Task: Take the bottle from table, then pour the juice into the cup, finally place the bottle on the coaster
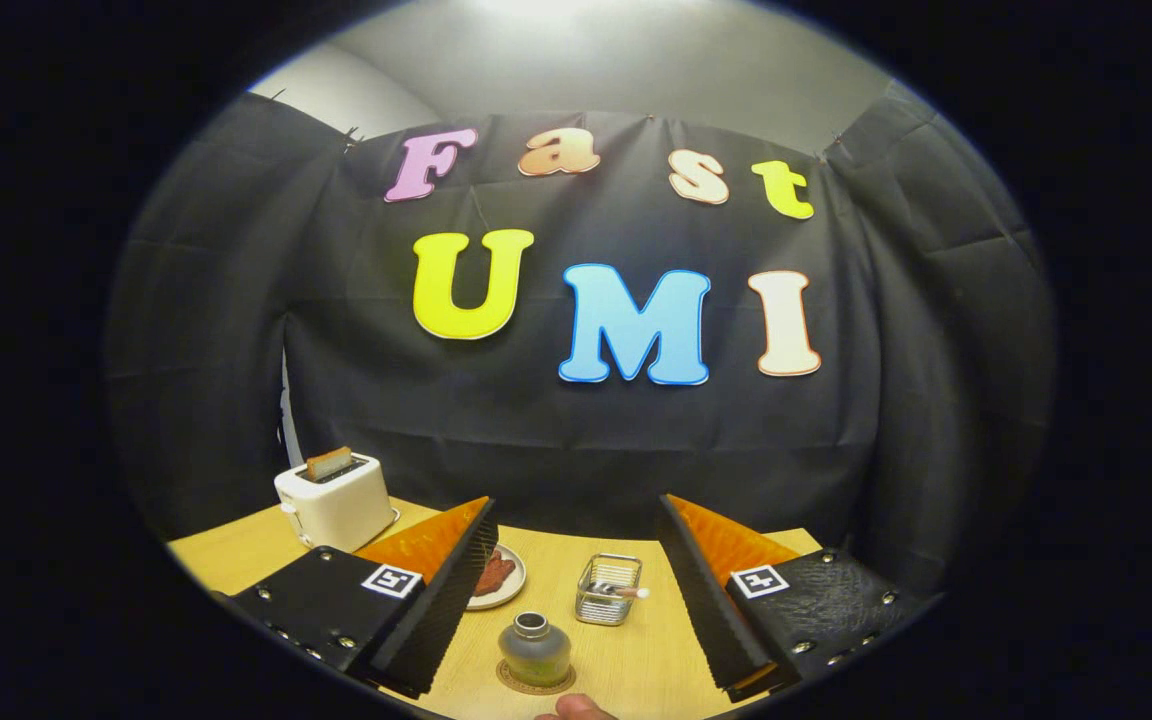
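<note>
- The tool (576, 590) stands wide open above the wooden surface (236, 555), its two fingers spread far apart with nothing held between them.
- The bottle (534, 650), a squat dark greenish one with a round open neck, stands upright on a round brown coaster (535, 685); it sits between the two fingers, nearer the left one, and touches neither.
- Just ahead of the bottle and a little to its right stands a small clear square cup (608, 590) with a ribbed wall; something pale and thin lies across its rim, though the view is too small to tell what it is.
- Beside the left finger lies a white plate (506, 585) with a reddish piece of food (494, 574) on it, partly hidden by that finger.
- Farther off on the left, near the far edge of the surface, stands a white toaster (336, 500) with a slice of toast (328, 462) sticking up from its slot.
- Below the coaster, at the near edge of the surface, the tip of a person's finger (576, 708) shows.
- A black cloth wall closes the booth behind the surface.
</note>
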The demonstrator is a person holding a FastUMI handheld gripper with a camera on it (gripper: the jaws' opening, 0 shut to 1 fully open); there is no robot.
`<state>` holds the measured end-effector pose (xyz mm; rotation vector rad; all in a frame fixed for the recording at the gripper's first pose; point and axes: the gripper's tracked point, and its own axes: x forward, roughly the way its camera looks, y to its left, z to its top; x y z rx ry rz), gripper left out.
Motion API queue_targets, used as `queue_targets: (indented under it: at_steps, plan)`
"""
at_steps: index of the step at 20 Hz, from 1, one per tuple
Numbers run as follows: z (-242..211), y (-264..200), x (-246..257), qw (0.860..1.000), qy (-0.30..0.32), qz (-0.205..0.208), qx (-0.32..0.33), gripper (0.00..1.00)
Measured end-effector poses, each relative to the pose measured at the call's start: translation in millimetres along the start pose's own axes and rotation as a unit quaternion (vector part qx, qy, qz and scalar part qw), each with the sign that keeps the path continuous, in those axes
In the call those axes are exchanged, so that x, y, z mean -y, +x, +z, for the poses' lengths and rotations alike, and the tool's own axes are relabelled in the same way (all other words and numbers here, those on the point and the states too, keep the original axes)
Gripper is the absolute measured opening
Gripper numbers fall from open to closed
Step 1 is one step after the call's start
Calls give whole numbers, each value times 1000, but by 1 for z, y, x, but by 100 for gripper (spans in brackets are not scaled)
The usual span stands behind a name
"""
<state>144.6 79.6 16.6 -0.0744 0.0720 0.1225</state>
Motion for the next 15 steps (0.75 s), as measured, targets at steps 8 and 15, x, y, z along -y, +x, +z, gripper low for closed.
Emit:
queue_targets:
  at_steps: [8,15]
  plan:
    - [125,-40,29,998,-22,-45,43,97]
    - [128,-57,31,998,-23,-41,37,97]
